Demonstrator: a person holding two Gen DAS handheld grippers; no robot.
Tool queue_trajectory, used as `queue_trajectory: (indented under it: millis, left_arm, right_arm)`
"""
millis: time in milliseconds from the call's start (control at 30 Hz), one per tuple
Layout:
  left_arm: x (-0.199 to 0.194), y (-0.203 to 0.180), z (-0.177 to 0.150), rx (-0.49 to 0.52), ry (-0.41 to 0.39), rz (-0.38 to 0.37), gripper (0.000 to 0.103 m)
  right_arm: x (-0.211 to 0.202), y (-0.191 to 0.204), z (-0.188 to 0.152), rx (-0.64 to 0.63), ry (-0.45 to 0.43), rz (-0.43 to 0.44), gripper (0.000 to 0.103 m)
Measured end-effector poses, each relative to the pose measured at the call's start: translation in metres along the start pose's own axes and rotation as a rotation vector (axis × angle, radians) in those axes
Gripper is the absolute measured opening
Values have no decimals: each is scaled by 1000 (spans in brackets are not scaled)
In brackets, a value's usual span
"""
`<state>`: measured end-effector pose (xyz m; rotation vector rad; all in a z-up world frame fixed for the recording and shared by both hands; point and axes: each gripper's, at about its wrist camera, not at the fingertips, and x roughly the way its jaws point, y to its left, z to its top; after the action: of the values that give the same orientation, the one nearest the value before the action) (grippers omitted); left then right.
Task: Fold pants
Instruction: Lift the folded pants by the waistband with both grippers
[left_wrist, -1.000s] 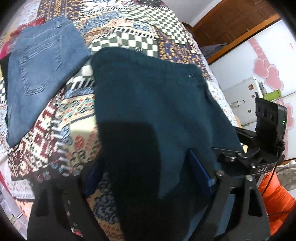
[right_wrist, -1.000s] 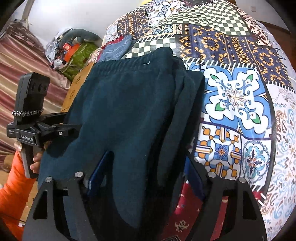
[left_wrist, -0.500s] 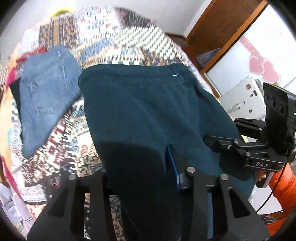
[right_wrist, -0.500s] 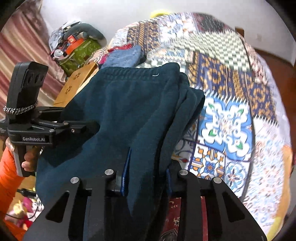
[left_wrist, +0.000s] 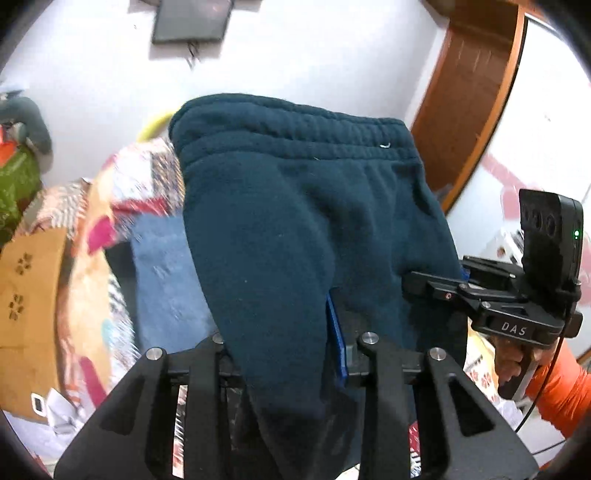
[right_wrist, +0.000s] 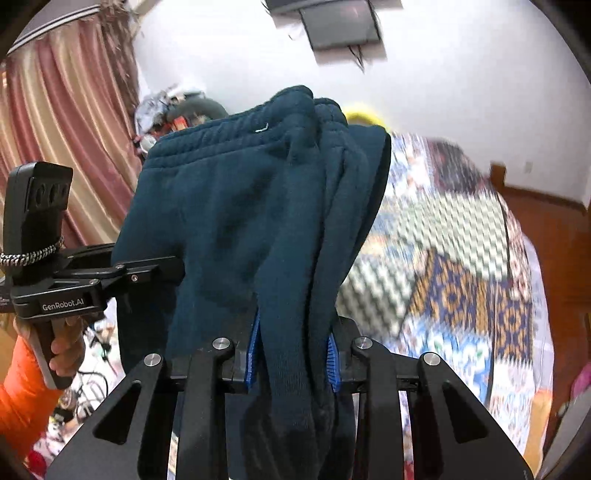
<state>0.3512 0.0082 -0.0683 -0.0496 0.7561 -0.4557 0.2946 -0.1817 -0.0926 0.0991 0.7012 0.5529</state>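
1. The bed with its patchwork quilt of checks and tile patterns (right_wrist: 461, 280) fills the right wrist view. It's badly smeared, so I can't read how it lies.
2. The dark teal fleece sweatpants (left_wrist: 314, 221) are up off that bed, hanging between my two tools. The ribbed elastic waistband (left_wrist: 295, 147) is at the far end, up against the white wall.
3. A pair of blue denim jeans (left_wrist: 166, 280) lies on the quilt to the left of the sweatpants, blurred.
4. My left hand-held gripper (left_wrist: 284, 343) has just been closing. It is clamped on a thick bunch of the teal fleece. One blue pad shows; the other is buried in cloth.
5. My right hand-held gripper (right_wrist: 291, 354) has likewise just been closing. Both blue pads (right_wrist: 252, 350) are pressed into a bunched fold of the same sweatpants.
6. I judge this to be the lift stage of a fold. Both ends are pinched and raised. The next move calls for carrying the gripped end over toward the waistband, keeping both tools level so the layers land square.
7. Hard to tell: the leg cuffs are cut off below my fingers. The underside is hidden. I can't say how many layers each tool holds.
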Motion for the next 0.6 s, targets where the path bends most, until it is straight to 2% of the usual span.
queue_trajectory:
  millis: [100, 267, 600]
  left_arm:
    - [-8, 19, 15, -7, -51, 30, 31]
    - [-1, 54, 32, -13, -83, 64, 31]
    - [68, 133, 43, -79, -22, 123, 31]
  right_arm:
    - [13, 9, 20, -4, -31, 16, 26]
    - [46, 16, 45, -28, -52, 33, 26]
    - [145, 7, 68, -11, 16, 42, 26]
